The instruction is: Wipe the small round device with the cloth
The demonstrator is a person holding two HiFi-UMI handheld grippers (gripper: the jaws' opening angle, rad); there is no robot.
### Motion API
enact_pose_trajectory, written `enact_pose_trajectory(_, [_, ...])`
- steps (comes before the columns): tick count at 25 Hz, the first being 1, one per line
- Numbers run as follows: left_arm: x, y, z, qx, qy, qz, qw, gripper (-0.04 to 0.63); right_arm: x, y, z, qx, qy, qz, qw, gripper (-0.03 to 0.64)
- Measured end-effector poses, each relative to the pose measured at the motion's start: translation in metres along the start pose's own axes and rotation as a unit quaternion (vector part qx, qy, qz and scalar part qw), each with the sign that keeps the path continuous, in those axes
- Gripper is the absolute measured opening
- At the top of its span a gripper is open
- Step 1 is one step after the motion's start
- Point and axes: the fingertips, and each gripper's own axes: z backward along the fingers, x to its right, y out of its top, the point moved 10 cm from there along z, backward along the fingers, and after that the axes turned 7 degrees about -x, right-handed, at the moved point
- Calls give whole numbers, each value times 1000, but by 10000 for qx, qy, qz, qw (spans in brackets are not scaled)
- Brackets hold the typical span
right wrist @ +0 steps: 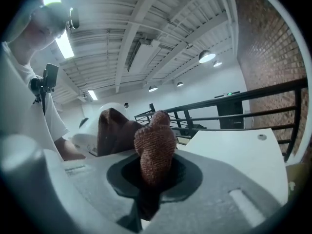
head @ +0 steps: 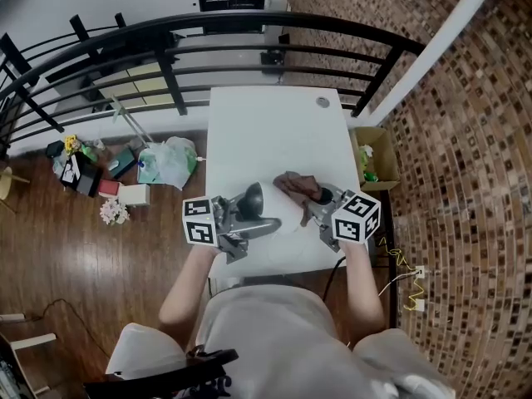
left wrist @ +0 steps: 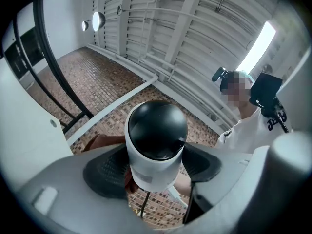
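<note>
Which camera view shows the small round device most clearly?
The left gripper view: the small round device fills its centre, dark dome and white body, held by the left gripper. The head view shows it only small, from above. The right gripper view shows just a white part behind the cloth.

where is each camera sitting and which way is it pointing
Head view: worn on the head, looking steeply down at the white table; both forearms, left gripper and right gripper show.
Left gripper view: on the left gripper, tilted up toward the ceiling; its jaws clamp the small round device, the person at right.
Right gripper view: on the right gripper, facing across the table to the railing; its jaws pinch the cloth.
Shared: head and right gripper views both show the cloth.
</note>
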Motion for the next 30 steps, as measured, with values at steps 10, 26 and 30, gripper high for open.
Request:
enact_pose_trajectory(10, [7,5,4,568,-107,187,9982,368,-2,-19,-11,156,221,-343,9990,29])
enact_pose_trajectory(26, [-19,-25,1,-1252,2321,49,9646,367,-86,78,17,272,880,1536,9838,29])
enact_pose_trajectory(30, [-20,-23,-7,-1540,2397,-118,9585,367,-90,71,-13,-549,955,1683,9796,29])
